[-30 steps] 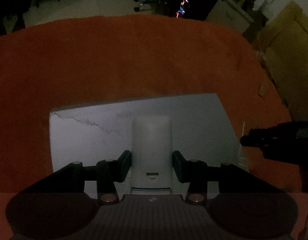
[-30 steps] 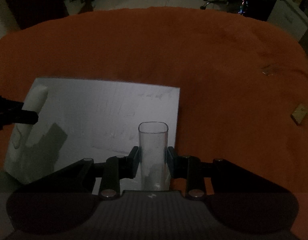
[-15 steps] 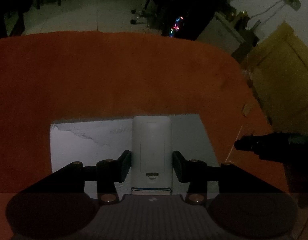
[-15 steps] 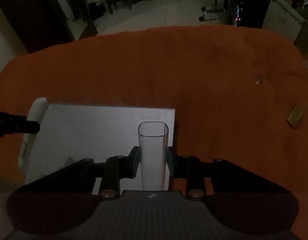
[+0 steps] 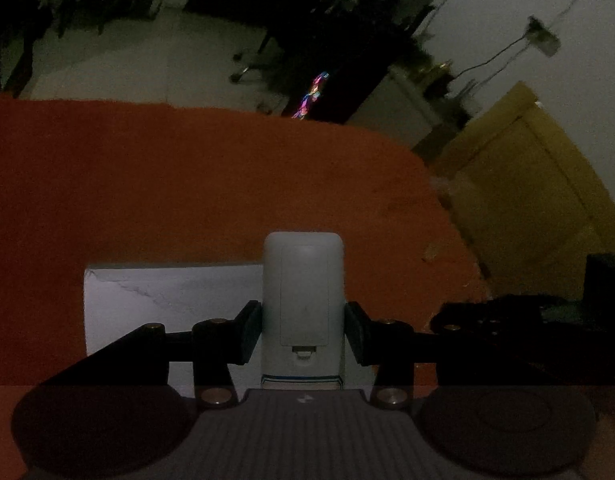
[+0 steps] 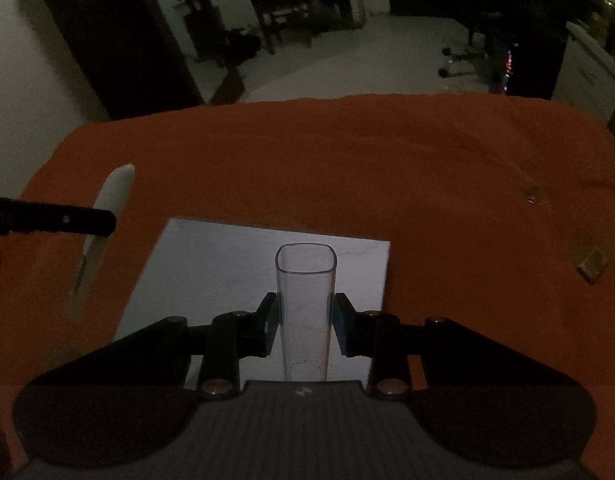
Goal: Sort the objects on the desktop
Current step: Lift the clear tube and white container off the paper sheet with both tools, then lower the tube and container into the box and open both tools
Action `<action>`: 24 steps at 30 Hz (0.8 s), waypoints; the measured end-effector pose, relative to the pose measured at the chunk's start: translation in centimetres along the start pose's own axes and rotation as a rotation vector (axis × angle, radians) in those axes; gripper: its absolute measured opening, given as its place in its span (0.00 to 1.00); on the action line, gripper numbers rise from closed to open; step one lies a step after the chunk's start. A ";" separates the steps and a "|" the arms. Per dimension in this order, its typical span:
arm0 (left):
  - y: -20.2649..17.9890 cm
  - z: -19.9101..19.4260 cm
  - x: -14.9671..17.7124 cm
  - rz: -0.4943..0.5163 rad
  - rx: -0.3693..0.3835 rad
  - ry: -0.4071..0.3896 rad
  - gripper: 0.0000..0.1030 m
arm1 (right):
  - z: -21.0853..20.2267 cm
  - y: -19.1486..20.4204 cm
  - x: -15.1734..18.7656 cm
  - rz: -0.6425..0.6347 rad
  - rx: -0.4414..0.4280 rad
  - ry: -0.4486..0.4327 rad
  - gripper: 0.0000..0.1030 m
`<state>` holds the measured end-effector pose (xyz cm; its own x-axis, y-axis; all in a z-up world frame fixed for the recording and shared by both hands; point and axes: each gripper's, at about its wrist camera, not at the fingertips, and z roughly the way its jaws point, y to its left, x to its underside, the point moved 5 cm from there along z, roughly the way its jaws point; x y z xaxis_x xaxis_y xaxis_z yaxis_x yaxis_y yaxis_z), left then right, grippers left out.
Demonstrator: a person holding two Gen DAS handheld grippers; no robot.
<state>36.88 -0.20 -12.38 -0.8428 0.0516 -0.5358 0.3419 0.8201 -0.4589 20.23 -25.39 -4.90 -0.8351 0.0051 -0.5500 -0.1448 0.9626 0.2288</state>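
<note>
1. Overhead, the left gripper (image 5: 303, 320) is clamping a white device (image 5: 303, 280), possibly a remote, above the white paper sheet (image 5: 167, 300) on the orange cloth (image 5: 187, 184).
2. Meanwhile the right gripper (image 6: 304, 320) is pinching a clear plastic cap (image 6: 305, 300) over the sheet's near edge.
3. Right of the sheet, two small scraps (image 6: 591, 262) are lying on the cloth.

Left gripper (image 5: 303, 330) was clamped on a white rounded device (image 5: 303, 292), pads pressed on both its sides, held above a white sheet of paper (image 5: 167, 304) on an orange tablecloth (image 5: 187, 184). Right gripper (image 5: 507, 316) showed dark at the right edge, state unreadable. Yellowish cardboard (image 5: 527, 184) stood past the table's right side.
</note>
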 end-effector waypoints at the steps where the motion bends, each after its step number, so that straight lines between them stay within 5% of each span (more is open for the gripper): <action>1: -0.5 -0.6 0.3 0.006 0.007 -0.008 0.39 | -0.6 0.3 0.3 -0.002 -0.011 -0.004 0.31; 12: -6.1 -6.3 6.2 0.136 0.106 -0.013 0.39 | -9.9 4.3 2.5 -0.075 -0.119 -0.093 0.31; 24: -7.9 -6.3 16.2 0.183 0.160 0.160 0.39 | -9.2 8.8 11.9 -0.147 -0.210 0.059 0.31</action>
<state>17.93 -2.31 -12.97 -0.8115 0.2903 -0.5072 0.5451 0.6888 -0.4779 4.16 -19.34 -2.02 -0.8255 -0.1527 -0.5434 -0.3689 0.8745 0.3147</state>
